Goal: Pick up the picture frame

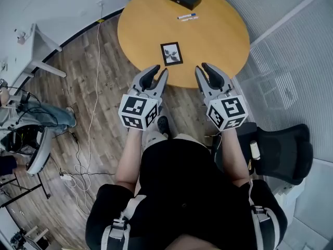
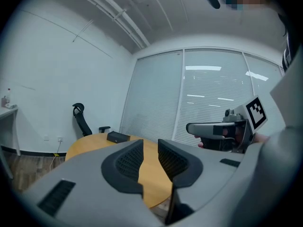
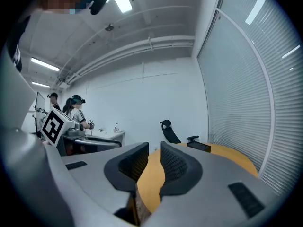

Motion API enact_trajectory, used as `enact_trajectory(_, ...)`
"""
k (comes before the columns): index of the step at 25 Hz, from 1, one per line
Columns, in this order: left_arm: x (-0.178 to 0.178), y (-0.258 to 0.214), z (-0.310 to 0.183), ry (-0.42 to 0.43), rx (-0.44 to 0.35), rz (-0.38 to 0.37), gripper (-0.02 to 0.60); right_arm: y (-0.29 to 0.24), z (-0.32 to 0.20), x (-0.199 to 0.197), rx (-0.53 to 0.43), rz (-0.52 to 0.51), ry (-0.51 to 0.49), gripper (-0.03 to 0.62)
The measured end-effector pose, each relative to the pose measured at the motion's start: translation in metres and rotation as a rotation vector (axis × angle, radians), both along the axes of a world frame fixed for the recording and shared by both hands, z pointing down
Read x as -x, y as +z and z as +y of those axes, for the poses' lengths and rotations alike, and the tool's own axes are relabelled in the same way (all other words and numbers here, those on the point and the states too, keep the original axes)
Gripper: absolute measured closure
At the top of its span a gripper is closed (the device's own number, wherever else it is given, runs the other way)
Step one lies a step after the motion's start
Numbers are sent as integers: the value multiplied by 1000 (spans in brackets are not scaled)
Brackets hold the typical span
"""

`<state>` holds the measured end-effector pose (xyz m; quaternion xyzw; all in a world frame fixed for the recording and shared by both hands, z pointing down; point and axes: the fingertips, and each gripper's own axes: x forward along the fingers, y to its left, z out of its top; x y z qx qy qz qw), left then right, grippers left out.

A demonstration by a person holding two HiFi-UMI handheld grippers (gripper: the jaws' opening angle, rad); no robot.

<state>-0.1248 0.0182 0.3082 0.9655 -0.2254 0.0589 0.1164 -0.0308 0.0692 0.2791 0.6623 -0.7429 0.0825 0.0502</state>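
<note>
Your left gripper (image 1: 159, 72) and right gripper (image 1: 204, 68) have narrowly parted, empty fingers (image 1: 150, 77). The picture frame (image 1: 171, 53) lies flat at twelve o'clock near the table (image 1: 218, 30) edge; a glancing nudge could slide it.

Round wooden table (image 1: 218, 40) stood at 12 o'clock on plank floor (image 1: 88, 82); black office chair (image 1: 283, 152) at 4 o'clock.

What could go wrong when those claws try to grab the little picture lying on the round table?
1. The picture frame lies flat on the table, so the open left gripper or right gripper may just push it along instead of gripping.
2. It sits near the table's edge; dragged back, it could fall.
</note>
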Motion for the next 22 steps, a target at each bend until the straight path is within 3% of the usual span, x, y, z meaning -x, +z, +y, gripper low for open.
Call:
enact_trajectory(10, -1, 21, -49, 23, 72, -7, 465, 32, -48, -6, 80, -61, 62, 505)
enact_trajectory(22, -25, 77, -92, -8, 173, -78, 456, 89, -102, -28, 179, -99, 29, 502)
